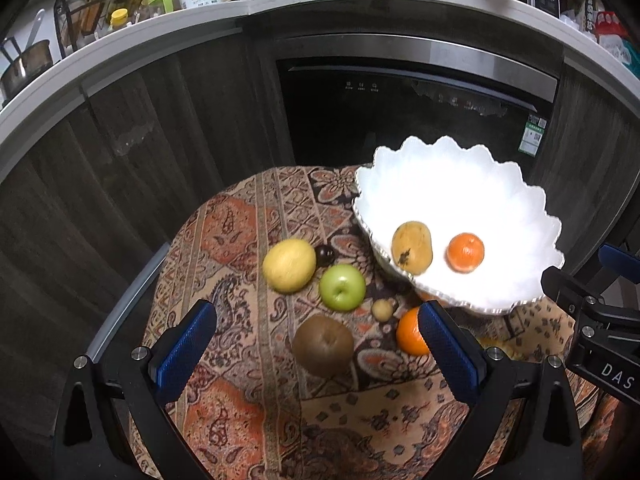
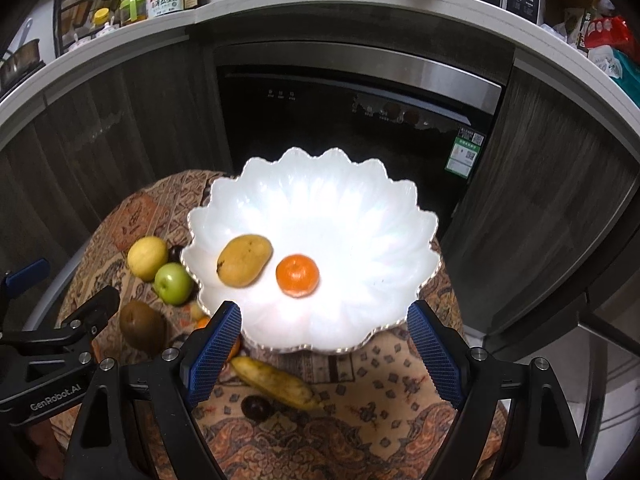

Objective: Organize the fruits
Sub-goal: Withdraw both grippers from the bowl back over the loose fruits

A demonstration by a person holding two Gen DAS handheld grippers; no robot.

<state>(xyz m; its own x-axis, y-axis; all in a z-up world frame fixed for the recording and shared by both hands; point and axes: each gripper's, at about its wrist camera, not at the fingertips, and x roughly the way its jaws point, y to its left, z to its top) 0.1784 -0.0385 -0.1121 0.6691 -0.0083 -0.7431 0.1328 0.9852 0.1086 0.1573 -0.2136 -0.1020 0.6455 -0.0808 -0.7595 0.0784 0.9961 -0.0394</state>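
left gripper [image 1: 318, 346] jaws spread wide, right gripper [image 2: 324, 350] likewise, both empty

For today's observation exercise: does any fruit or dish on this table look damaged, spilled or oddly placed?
Nothing is spilled or broken. The banana is blotched brown and looks overripe, and the mango in the white bowl has a dark spot at one end. The bowl sits upright beside the loose fruit.
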